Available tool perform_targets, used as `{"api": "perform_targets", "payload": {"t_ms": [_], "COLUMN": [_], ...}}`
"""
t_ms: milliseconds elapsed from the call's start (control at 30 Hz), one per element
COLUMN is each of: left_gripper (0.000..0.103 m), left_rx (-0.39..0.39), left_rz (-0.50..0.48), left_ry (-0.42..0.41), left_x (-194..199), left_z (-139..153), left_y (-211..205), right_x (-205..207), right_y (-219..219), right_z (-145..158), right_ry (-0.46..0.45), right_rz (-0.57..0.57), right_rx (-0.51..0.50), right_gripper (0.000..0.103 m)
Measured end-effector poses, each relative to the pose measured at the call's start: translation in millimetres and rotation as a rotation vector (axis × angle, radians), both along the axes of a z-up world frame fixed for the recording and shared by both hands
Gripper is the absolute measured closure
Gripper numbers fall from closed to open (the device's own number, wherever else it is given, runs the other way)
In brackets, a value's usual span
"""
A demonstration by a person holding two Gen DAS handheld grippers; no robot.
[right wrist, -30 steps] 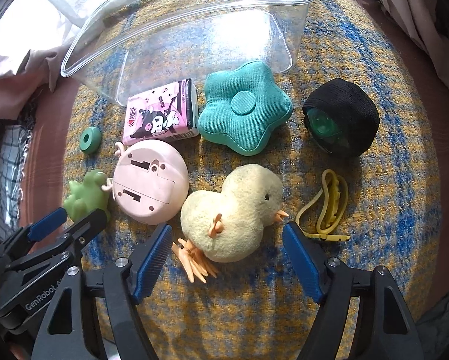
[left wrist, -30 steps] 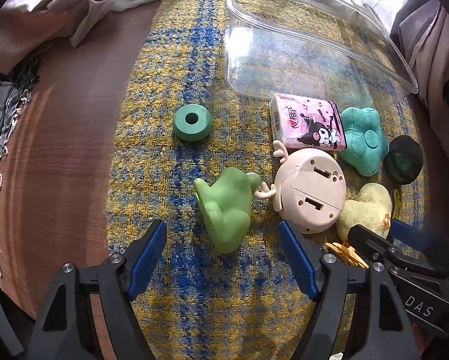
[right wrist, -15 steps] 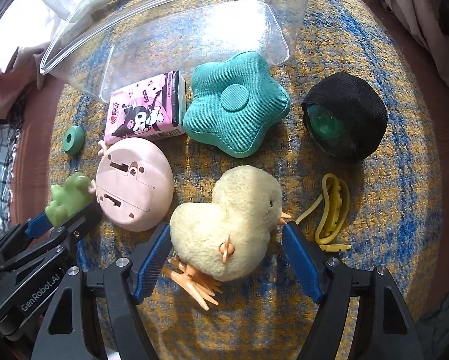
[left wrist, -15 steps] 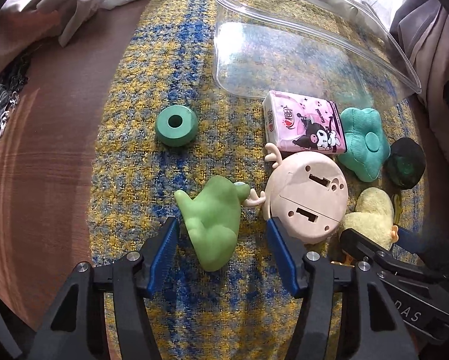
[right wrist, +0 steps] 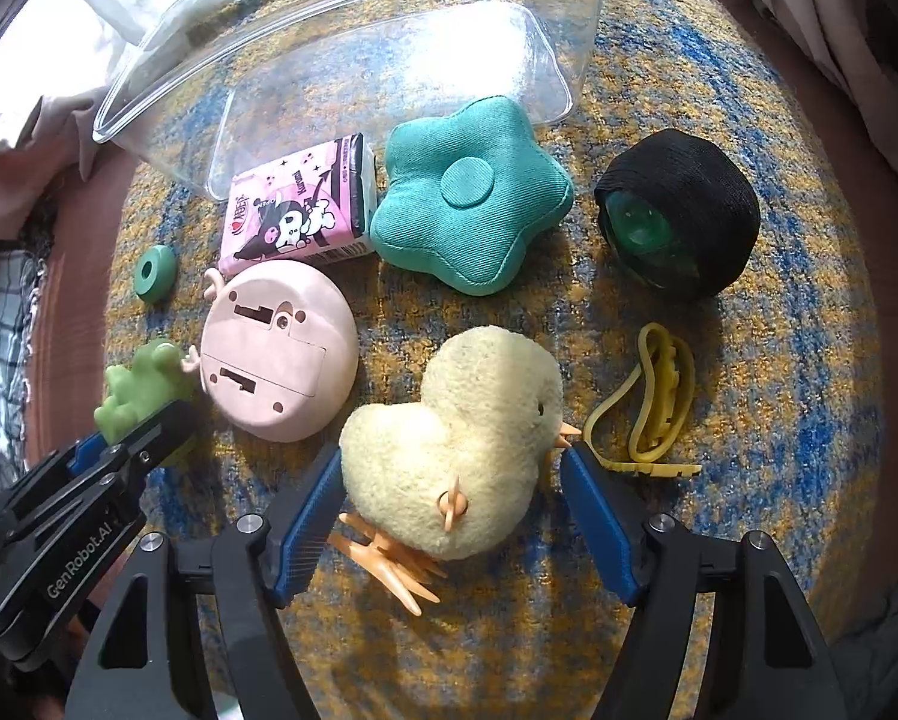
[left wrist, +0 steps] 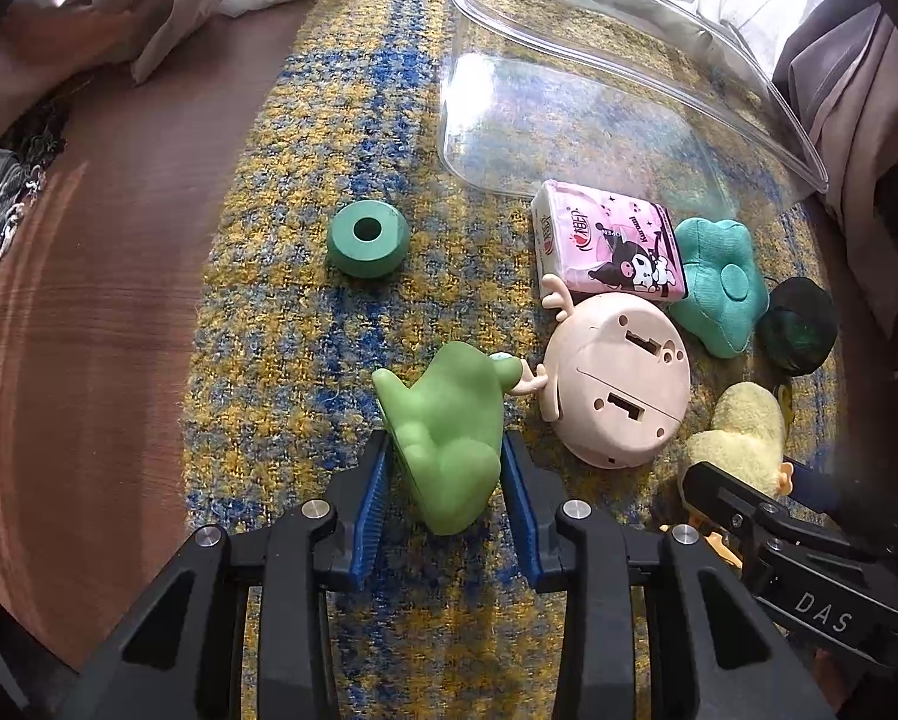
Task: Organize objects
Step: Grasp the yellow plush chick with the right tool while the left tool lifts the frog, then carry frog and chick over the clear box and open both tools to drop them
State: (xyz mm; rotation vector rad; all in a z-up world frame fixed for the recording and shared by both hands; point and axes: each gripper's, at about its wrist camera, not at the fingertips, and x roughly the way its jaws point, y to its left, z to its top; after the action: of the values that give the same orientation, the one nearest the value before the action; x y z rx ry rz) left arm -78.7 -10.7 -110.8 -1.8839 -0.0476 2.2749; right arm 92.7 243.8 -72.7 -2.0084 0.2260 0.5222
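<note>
Woven yellow-and-blue cloth [left wrist: 305, 276] covers most of the brown worktop [left wrist: 89, 330], with crumpled fabric heaped along the far edges.

Left gripper [left wrist: 446, 501]: over the last second its blue pads have drawn in from well apart to press on both flanks of the green frog toy [left wrist: 449, 420]; it is now clamped on the toy, which lies on the cloth just left of the pink round toy [left wrist: 620, 381], touching that toy's small antler. Judgement: the grasp is made and a lift is the next call.

Right gripper [right wrist: 449, 507]: it has advanced so that the yellow plush chick [right wrist: 455, 438] sits between its pads. The left pad looks against the fluff and the right pad is at the beak, but no squeeze shows; I record it as apart, bracketing the chick, not yet gripping.

Outward from the pink round toy: the pink tissue pack [right wrist: 299, 210] lies just beyond it, the teal star cushion [right wrist: 473, 198] to the right of the pack, the black mesh ball [right wrist: 680, 219] further right, and the yellow band [right wrist: 659, 396] on the far side of the chick. The green ring [left wrist: 368, 238] lies to its left, apart from the rest. The clear plastic bin [left wrist: 599, 102] stands beyond the tissue pack and appears to hold nothing, so, in my judgement, sorting has barely begun.
</note>
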Motion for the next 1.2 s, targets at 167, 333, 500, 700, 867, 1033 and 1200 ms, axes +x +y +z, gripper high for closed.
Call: {"api": "perform_targets", "payload": {"t_ms": [167,333,500,700,867,1033,1200], "left_gripper": [0.067,0.067,0.067,0.067,0.067,0.067,0.067], "left_rx": [0.004,0.017,0.023,0.033,0.041,0.05,0.05], "left_rz": [-0.004,0.004,0.002,0.001,0.007,0.007,0.006], "left_ry": [0.018,0.042,0.08,0.131,0.176,0.223,0.262], "left_x": [9,15,23,25,23,18,12], "left_z": [9,26,44,65,84,104,120], "left_y": [4,2,3,10,12,14,18], "right_x": [-8,-32,-45,-65,-84,-101,-116], "right_y": [-9,-25,-15,-9,-5,1,8], "right_z": [12,13,15,20,30,35,36], "right_ry": [0.007,0.02,0.035,0.056,0.078,0.107,0.129], "right_rz": [0.021,0.049,0.092,0.141,0.172,0.199,0.224], "right_rx": [-0.009,-0.017,-0.024,-0.034,-0.042,-0.053,-0.066], "right_gripper": [0.03,0.03,0.03,0.03,0.03,0.03,0.03]}}
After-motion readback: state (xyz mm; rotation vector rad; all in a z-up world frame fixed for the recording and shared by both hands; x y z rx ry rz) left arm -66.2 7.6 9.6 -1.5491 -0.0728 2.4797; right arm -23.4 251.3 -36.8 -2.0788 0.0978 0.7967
